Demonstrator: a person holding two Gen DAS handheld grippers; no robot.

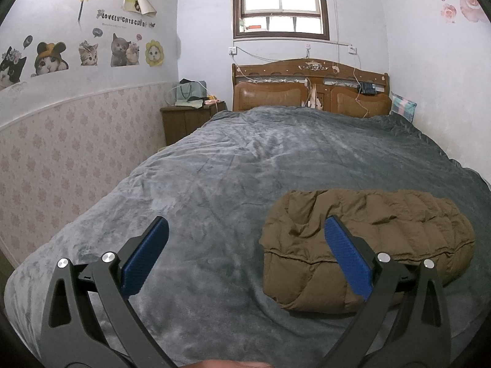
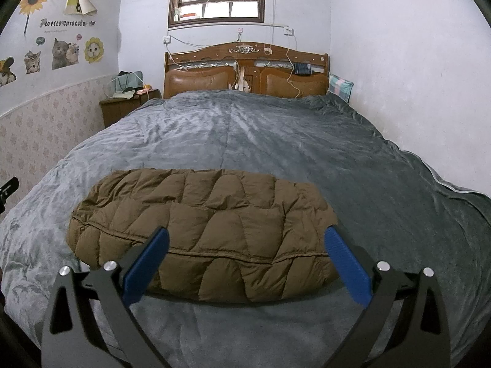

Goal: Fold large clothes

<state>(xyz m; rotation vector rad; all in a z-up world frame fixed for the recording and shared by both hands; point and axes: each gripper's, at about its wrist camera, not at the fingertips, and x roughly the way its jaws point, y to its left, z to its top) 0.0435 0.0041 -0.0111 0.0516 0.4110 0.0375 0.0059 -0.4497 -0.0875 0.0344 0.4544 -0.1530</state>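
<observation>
A brown quilted puffer jacket (image 2: pixel 208 230) lies folded into a compact oblong bundle near the foot of the bed, on the grey blanket (image 2: pixel 245 135). In the left wrist view the same jacket (image 1: pixel 383 239) sits to the right of centre. My left gripper (image 1: pixel 245 233) hangs open above the blanket, its right blue pad (image 1: pixel 346 260) in front of the jacket's left end. My right gripper (image 2: pixel 245 242) is open over the jacket's near edge, with nothing between its fingers. A tip of the left gripper (image 2: pixel 7 190) shows at the far left of the right wrist view.
A wooden headboard (image 1: pixel 310 89) with hanging cables stands at the far end under a window (image 1: pixel 280 3). A brown nightstand (image 1: pixel 187 119) with a bag and papers is at the back left. Walls run close along both sides of the bed. A checked pillow (image 1: pixel 403 105) leans at the back right.
</observation>
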